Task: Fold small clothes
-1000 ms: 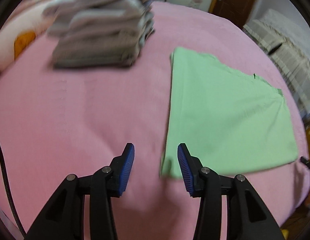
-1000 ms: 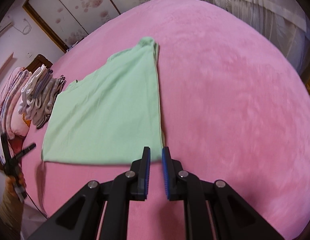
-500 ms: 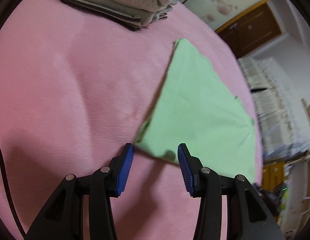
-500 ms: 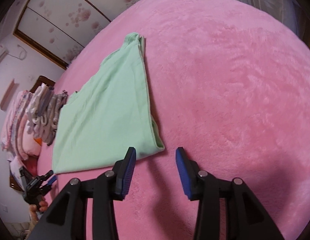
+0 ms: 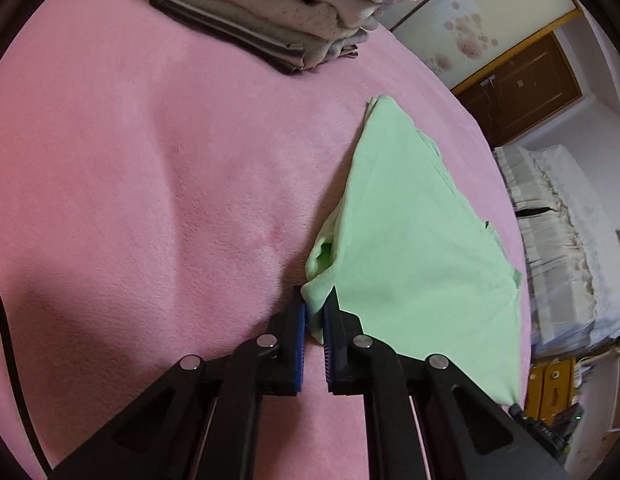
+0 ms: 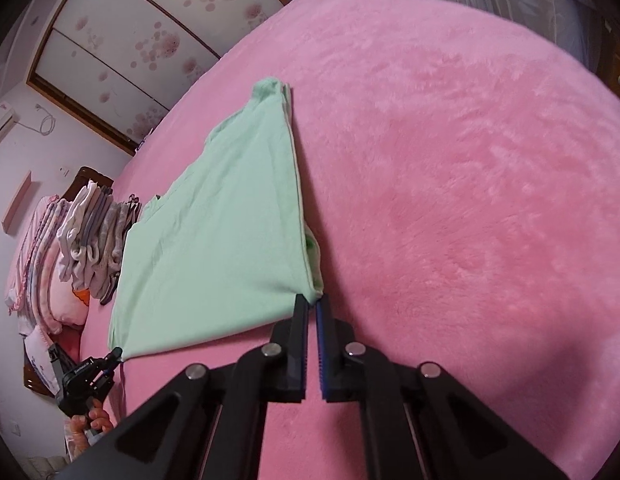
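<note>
A light green garment (image 5: 413, 248) lies folded flat on the pink blanket (image 5: 150, 184). My left gripper (image 5: 314, 304) is shut on its near left corner, which bunches up between the blue pads. In the right wrist view the same garment (image 6: 222, 240) stretches away to the left, and my right gripper (image 6: 312, 305) is shut on its near right corner. The left gripper (image 6: 110, 356) also shows there, at the garment's other near corner, held by a hand.
A stack of folded grey and white clothes (image 5: 286, 12) sits at the far side of the blanket, also seen in the right wrist view (image 6: 94, 232) beside pink pillows (image 6: 38, 264). A striped bedcover (image 5: 557, 264) lies beyond the blanket's right edge.
Both grippers were open near the garment's near corners half a second ago. Now both have moved in and shut on those corners, and the left corner is lifted and bunched.
</note>
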Demonstrator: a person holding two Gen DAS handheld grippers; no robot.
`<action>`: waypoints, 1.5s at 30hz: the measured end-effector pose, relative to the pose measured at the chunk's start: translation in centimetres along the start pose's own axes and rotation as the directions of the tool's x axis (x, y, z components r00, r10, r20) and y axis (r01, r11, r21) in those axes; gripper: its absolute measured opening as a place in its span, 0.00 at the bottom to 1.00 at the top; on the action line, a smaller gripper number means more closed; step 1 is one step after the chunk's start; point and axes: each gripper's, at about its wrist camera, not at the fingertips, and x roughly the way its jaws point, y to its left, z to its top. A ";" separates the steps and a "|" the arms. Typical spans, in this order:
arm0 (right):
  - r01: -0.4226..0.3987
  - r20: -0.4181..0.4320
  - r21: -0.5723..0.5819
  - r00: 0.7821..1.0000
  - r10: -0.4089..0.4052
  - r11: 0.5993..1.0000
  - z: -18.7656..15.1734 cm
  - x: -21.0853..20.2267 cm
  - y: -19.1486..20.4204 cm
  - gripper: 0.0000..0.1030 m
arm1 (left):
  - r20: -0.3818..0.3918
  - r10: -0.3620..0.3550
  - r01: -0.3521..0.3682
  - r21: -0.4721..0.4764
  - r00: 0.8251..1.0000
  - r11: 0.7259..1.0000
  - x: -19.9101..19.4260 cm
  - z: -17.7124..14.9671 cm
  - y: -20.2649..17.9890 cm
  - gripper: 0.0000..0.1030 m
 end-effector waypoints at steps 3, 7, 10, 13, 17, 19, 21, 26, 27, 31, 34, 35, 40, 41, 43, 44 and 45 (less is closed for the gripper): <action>0.035 0.005 -0.027 0.999 -0.035 0.999 -0.1 -0.4 0.7 0.02 | -0.002 0.020 -0.020 0.007 1.000 1.000 -0.2 0.0 -0.2 0.05; 0.071 -0.008 -0.014 0.997 -0.071 0.997 -0.5 0.3 0.2 0.01 | -0.007 0.039 -0.039 0.019 0.999 0.999 0.0 -0.3 0.1 0.05; 0.125 -0.018 0.033 0.992 -0.124 0.992 -1.3 0.6 -1.4 0.00 | -0.004 0.036 -0.036 0.019 0.999 0.999 -0.2 -0.3 0.5 0.05; 0.084 -0.014 0.076 0.996 -0.083 0.994 -2.0 0.0 -3.0 0.00 | -0.005 0.034 -0.034 0.043 0.999 0.999 -0.1 -0.2 0.3 0.05; 0.024 -0.017 0.068 1.000 -0.023 0.997 -2.2 -0.5 -2.9 0.00 | -0.016 0.005 -0.005 0.010 1.000 1.000 0.3 0.0 0.9 0.06; 0.005 -0.017 0.063 1.000 -0.004 0.998 -2.0 -0.4 -2.5 0.02 | -0.017 -0.010 0.010 -0.014 1.000 1.000 0.3 0.0 1.3 0.07; -0.008 -0.015 0.065 1.000 0.009 0.998 -1.7 0.0 -2.1 0.09 | -0.017 -0.022 0.021 -0.030 1.000 0.999 0.3 -0.1 1.4 0.08; -0.007 -0.001 0.068 1.000 0.007 0.998 -0.3 1.5 -1.3 0.31 | -0.022 -0.029 0.029 -0.030 0.999 0.999 0.4 -0.1 1.4 0.08; -0.007 0.000 0.069 1.000 0.007 0.998 0.0 1.9 -1.2 0.31 | -0.023 -0.030 0.029 -0.030 0.999 0.999 0.4 -0.1 1.3 0.08; -0.029 -0.010 0.066 1.000 0.029 0.997 0.4 2.8 -1.2 0.07 | -0.034 -0.015 0.015 -0.004 0.999 1.000 0.5 0.1 0.9 0.07; -0.012 0.031 0.044 0.999 0.010 0.999 0.2 1.3 -0.5 0.06 | -0.026 0.004 -0.003 0.041 1.000 0.999 -0.2 0.3 0.2 0.05; -0.002 0.041 0.035 0.999 0.001 0.999 0.1 0.8 -0.1 0.06 | -0.023 0.012 -0.010 0.055 1.000 0.998 -0.4 0.3 0.0 0.05; 0.058 0.017 0.003 0.998 -0.058 0.998 -0.4 1.2 0.4 0.05 | -0.033 0.045 -0.043 0.072 0.998 0.997 0.6 0.3 0.1 0.05; 0.060 0.008 0.014 0.998 -0.061 0.998 -0.5 1.6 0.2 0.05 | -0.033 0.039 -0.037 0.062 0.999 0.997 0.6 0.3 0.3 0.05; 0.058 0.005 0.031 0.998 -0.059 0.998 -0.5 1.8 -0.2 0.05 | -0.032 0.023 -0.022 0.046 0.999 0.999 0.5 0.3 0.6 0.05; 0.060 0.006 0.033 0.998 -0.061 0.998 -0.5 1.9 -0.2 0.05 | -0.036 0.007 -0.006 0.033 0.999 0.999 0.5 0.4 0.8 0.05; 0.065 0.005 0.029 0.998 -0.065 0.997 -0.5 2.0 -0.1 0.05 | -0.039 -0.008 0.008 0.021 0.999 1.000 0.5 0.4 1.2 0.06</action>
